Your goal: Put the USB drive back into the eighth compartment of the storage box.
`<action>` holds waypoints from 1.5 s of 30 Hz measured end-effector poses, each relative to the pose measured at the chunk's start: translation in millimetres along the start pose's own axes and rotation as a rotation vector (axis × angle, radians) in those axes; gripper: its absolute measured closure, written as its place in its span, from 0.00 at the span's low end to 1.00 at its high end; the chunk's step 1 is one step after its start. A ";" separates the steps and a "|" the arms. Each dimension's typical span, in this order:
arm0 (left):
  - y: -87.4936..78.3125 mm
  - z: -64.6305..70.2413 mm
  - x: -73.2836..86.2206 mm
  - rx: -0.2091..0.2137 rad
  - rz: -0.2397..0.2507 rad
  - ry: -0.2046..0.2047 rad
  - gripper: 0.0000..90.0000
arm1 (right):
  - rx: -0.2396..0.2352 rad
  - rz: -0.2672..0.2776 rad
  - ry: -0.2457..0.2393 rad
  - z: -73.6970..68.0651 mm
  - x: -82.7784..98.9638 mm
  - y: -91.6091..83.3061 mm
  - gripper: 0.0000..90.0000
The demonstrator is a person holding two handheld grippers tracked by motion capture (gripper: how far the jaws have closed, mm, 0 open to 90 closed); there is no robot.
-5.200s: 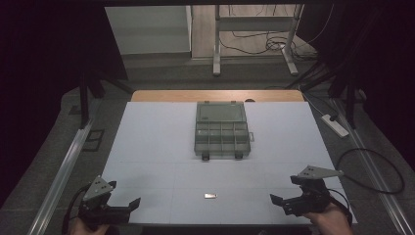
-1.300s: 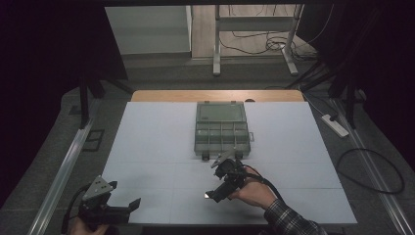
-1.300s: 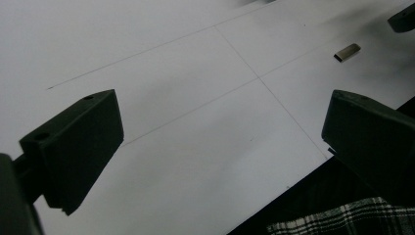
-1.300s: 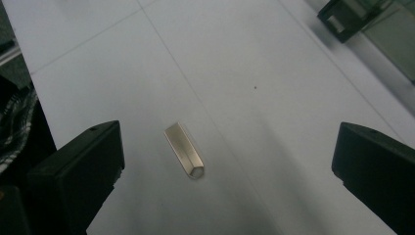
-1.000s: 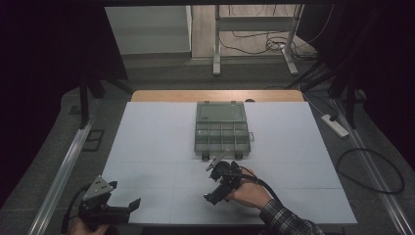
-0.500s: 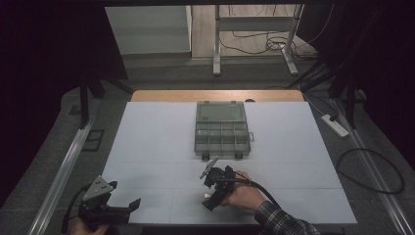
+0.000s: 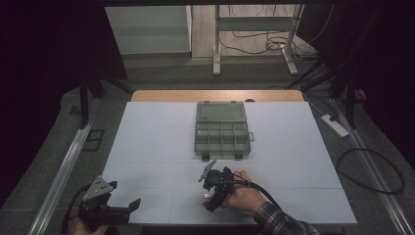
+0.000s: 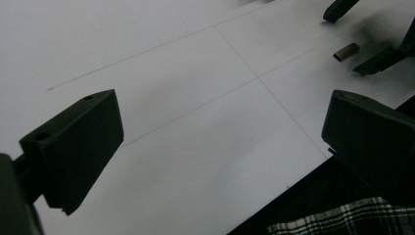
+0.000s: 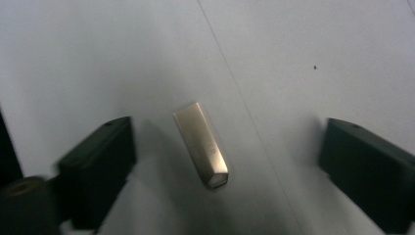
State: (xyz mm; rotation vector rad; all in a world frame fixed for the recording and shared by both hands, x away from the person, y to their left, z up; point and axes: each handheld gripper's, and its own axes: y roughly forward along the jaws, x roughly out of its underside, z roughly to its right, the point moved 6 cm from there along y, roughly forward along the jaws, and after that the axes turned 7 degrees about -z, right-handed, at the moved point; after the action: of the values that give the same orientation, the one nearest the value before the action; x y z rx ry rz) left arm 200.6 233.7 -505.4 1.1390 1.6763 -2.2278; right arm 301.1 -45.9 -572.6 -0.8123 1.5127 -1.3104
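Right gripper: lower middle of the high view, tipped down over the small metal piece; its jaws stand apart and have just been closing, with the piece between them but not touched by either pad in the right gripper view.
Left gripper: lower left of the high view, resting at the sheet's near edge, jaws wide apart with nothing between them.
White sheet: covers most of the table, faint seam lines crossing it.
Organiser box: grey-green and translucent, upper middle of the sheet, lid shut as far as I can tell, latches on its near side, well apart from the metal piece.
Metal piece: a slim gold-coloured clip-like bar, possibly a USB stick, lying flat at the centre of the right gripper view, slanted to the jaw line; also at the upper right of the left gripper view.
Progress: early, I judge; the pick-up is set up but no grip is made, and the lift and any move toward the box remain.
Hard to make out: what the metal piece really is, what the box compartments hold, and the piece itself in the high view, where the right gripper covers most of it.
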 end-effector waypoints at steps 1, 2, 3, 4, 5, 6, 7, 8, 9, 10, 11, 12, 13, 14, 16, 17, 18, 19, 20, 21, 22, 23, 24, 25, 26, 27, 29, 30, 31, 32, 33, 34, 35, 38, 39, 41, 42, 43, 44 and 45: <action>0.0 0.0 0.0 0.000 -0.001 0.001 0.02 | -0.004 -0.002 -0.016 -0.6 0.1 -2.8 0.24; 0.0 0.0 0.0 0.000 -0.002 0.001 0.02 | -0.007 0.000 -0.029 -1.2 0.3 -5.1 0.32; 0.1 0.1 0.0 0.000 -0.002 0.002 0.02 | -0.014 0.005 -0.031 -2.4 0.3 -6.9 0.40; 0.2 0.2 0.0 -0.001 -0.002 0.003 0.02 | -0.017 0.005 -0.035 -2.9 0.4 -8.0 0.46; 0.3 0.2 -0.1 -0.003 -0.003 0.004 0.02 | -0.017 0.002 -0.043 -3.0 0.5 -9.2 0.52; 0.3 0.3 0.0 -0.003 -0.003 0.005 0.02 | -0.023 0.002 -0.043 -3.8 0.4 -10.0 0.59; 0.3 0.3 0.0 -0.004 -0.003 0.005 0.02 | -0.024 0.002 -0.045 -4.0 0.4 -10.3 0.63; 0.3 0.3 -0.1 -0.004 -0.003 0.005 0.02 | -0.025 0.001 -0.047 -3.9 0.3 -10.8 0.66; 0.3 0.3 -0.1 -0.004 -0.004 0.005 0.02 | -0.029 0.003 -0.047 -4.2 0.2 -11.2 0.73; 0.4 0.3 -0.1 -0.004 -0.004 0.005 0.02 | -0.034 0.004 -0.054 -4.3 0.3 -11.5 0.79; 0.5 0.4 -0.1 -0.004 -0.004 0.005 0.02 | -0.035 0.010 -0.062 -4.7 0.3 -11.3 0.82; 0.6 0.4 -0.2 -0.004 -0.005 0.005 0.02 | -0.038 0.010 -0.069 -5.0 0.5 -11.4 0.86; 0.6 0.5 -0.2 -0.005 -0.006 0.006 0.02 | -0.042 0.012 -0.069 -5.7 0.3 -11.5 0.87; 0.7 0.6 -0.2 -0.004 -0.006 0.007 0.02 | -0.042 0.011 -0.072 -5.4 0.3 -11.5 0.87; 0.8 0.6 -0.2 -0.005 -0.006 0.007 0.02 | -0.046 0.013 -0.070 -4.9 0.3 -11.5 0.87; 0.8 0.6 -0.2 -0.004 -0.007 0.006 0.02 | -0.048 0.013 -0.065 -5.1 0.3 -11.7 0.87; 0.8 0.5 -0.2 -0.003 -0.007 0.006 0.02 | -0.048 0.014 -0.067 -4.3 0.4 -11.7 0.87; 0.8 0.5 -0.3 -0.003 -0.006 0.006 0.02 | -0.057 0.016 -0.058 -4.0 0.4 -11.8 0.87; 0.8 0.5 -0.3 -0.002 -0.006 0.006 0.02 | -0.063 0.016 -0.048 -3.7 0.5 -12.1 0.87; 0.9 0.5 -0.3 -0.002 -0.006 0.005 0.02 | -0.072 0.025 -0.035 -3.1 0.4 -12.1 0.87; 0.9 0.4 -0.4 -0.001 -0.006 0.005 0.02 | -0.085 0.037 -0.020 -2.1 0.2 -12.5 0.87; 0.9 0.4 -0.4 -0.001 -0.006 0.005 0.02 | -0.095 0.049 -0.011 -1.2 -0.5 -13.0 0.87; 0.9 0.4 -0.4 -0.001 -0.006 0.005 0.02 | -0.099 0.051 -0.005 -0.4 -0.8 -14.3 0.87; 0.9 0.4 -0.4 0.000 -0.005 0.005 0.02 | -0.096 0.061 -0.005 0.6 -1.3 -15.4 0.87; 0.9 0.3 -0.3 0.000 -0.005 0.005 0.02 | -0.092 0.069 -0.001 1.6 -1.7 -17.0 0.87; 0.8 0.4 -0.3 0.000 -0.005 0.004 0.02 | -0.089 0.077 0.002 2.3 -1.8 -18.1 0.87; 0.9 0.4 -0.3 -0.001 -0.005 0.005 0.02 | -0.091 0.083 0.007 4.7 -1.4 -21.7 0.87; 0.9 0.4 -0.3 0.000 -0.005 0.005 0.02 | -0.086 0.093 0.012 6.6 -1.2 -23.7 0.87; 0.9 0.5 -0.4 0.000 -0.005 0.006 0.02 | -0.085 0.097 0.018 8.2 -0.9 -25.5 0.87; 0.9 0.5 -0.4 0.000 -0.005 0.005 0.02 | -0.084 0.105 0.024 10.3 -0.6 -27.8 0.87; 0.9 0.5 -0.4 0.000 -0.005 0.005 0.02 | -0.085 0.113 0.031 12.0 -0.4 -29.7 0.87; 1.0 0.4 -0.4 0.000 -0.005 0.005 0.02 | -0.083 0.118 0.037 13.3 -0.3 -31.0 0.87; 1.0 0.4 -0.5 0.000 -0.005 0.004 0.02 | -0.082 0.123 0.042 14.7 -0.1 -32.5 0.87; 1.0 0.5 -0.5 0.000 -0.006 0.004 0.02 | -0.076 0.146 0.072 20.9 0.6 -38.4 0.87; 1.0 0.5 -0.5 0.000 -0.006 0.005 0.02 | -0.075 0.151 0.077 22.9 0.9 -40.1 0.87; 1.1 0.5 -0.5 0.000 -0.006 0.004 0.02 | -0.074 0.159 0.085 25.9 1.6 -42.5 0.87; 1.1 0.5 -0.5 -0.001 -0.006 0.004 0.02 | -0.071 0.161 0.088 27.9 2.1 -43.8 0.87; 1.1 0.4 -0.5 -0.001 -0.007 0.004 0.02 | -0.070 0.163 0.094 30.3 2.9 -45.4 0.87; 1.1 0.4 -0.5 -0.001 -0.007 0.004 0.02 | -0.066 0.167 0.098 32.3 3.4 -46.5 0.87; 1.1 0.5 -0.5 -0.002 -0.007 0.005 0.02 | -0.063 0.171 0.101 33.7 3.7 -47.3 0.87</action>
State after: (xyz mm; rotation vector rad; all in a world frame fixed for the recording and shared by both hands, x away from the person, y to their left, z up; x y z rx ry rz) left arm 201.3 232.7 -505.9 1.1404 1.6862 -2.2294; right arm 327.0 -70.9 -526.8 -0.6493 1.6722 -1.1970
